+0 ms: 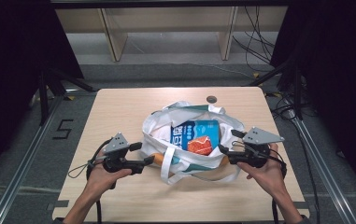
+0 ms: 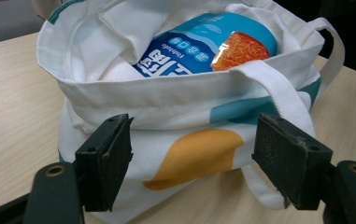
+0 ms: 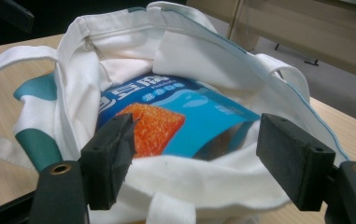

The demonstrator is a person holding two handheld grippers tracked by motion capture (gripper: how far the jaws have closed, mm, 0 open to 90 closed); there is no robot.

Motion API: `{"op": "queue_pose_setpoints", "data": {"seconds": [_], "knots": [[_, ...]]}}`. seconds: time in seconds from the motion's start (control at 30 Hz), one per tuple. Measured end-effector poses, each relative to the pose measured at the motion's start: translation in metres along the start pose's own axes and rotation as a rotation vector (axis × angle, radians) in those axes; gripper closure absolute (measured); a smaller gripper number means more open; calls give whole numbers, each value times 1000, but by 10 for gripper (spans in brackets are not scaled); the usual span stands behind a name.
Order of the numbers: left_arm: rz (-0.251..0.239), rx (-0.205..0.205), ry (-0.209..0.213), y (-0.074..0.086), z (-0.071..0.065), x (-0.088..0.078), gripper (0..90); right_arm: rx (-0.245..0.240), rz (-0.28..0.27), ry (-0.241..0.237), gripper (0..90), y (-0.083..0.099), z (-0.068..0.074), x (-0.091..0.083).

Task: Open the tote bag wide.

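While a white tote bag (image 1: 185,140) with teal and orange patches sits open near the middle of the light wooden table (image 1: 119,107), a person holds a hand-held gripper at each of its sides. Inside the bag lies a blue snack packet (image 1: 198,136) with an orange picture on its front, its face turned up toward the opening. The left hand-held gripper (image 1: 144,153) is at the bag's left edge, its jaws spread wide apart and gripping nothing; in the left gripper view they frame the bag's side below the rim (image 2: 166,91), and a white strap (image 2: 283,91) hangs over that side. The right hand-held gripper (image 1: 227,144) is at the bag's right edge, jaws likewise wide apart and empty, with the bag's near rim (image 3: 203,179) between them in its own view
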State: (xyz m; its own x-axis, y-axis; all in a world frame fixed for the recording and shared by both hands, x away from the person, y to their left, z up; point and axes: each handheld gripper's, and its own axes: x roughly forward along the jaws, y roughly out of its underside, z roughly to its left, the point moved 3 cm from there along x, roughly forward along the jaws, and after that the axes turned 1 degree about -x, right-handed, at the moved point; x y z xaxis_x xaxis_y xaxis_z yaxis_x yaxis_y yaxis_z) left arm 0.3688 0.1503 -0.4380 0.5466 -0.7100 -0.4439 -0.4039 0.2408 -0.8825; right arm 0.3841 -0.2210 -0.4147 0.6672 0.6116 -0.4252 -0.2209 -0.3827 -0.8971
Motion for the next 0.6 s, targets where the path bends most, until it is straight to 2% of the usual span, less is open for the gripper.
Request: {"op": "queue_pose_setpoints", "data": {"seconds": [0.1, 0.13, 0.17, 0.23, 0.33, 0.37, 0.4, 0.47, 0.53, 0.57, 0.6], "knots": [[-16, 0, -1, 4, -5, -5, 253, 0, -15, 14, 286, 5, 0, -7], [-16, 0, -1, 4, -5, -5, 249, 23, -13, 16, 286, 7, 2, -9], [-15, 21, -1, 6, -6, -7, 247, 4, -9, 22, 287, 9, 1, -12], [-10, 24, -2, 9, -7, -8, 247, 20, -5, 18, 286, 12, 2, -14], [-8, 7, 2, 13, -9, -7, 243, 38, -20, 38, 286, 16, 4, -17], [-3, 16, 6, 14, -8, -7, 243, 44, -15, 24, 286, 17, 5, -17], [-4, 15, 1, 15, -9, -7, 243, 31, -21, 38, 286, 18, 4, -18], [-5, 18, -4, 16, -10, -4, 242, 16, -7, 33, 286, 21, 5, -19], [8, 36, -16, 18, -11, -2, 242, 38, 11, 38, 286, 23, 9, -21], [11, 35, -17, 19, -12, 0, 242, 5, -1, 50, 286, 24, 9, -22], [12, 33, -7, 20, -13, 1, 242, 12, 7, 49, 286, 26, 10, -23]]}}
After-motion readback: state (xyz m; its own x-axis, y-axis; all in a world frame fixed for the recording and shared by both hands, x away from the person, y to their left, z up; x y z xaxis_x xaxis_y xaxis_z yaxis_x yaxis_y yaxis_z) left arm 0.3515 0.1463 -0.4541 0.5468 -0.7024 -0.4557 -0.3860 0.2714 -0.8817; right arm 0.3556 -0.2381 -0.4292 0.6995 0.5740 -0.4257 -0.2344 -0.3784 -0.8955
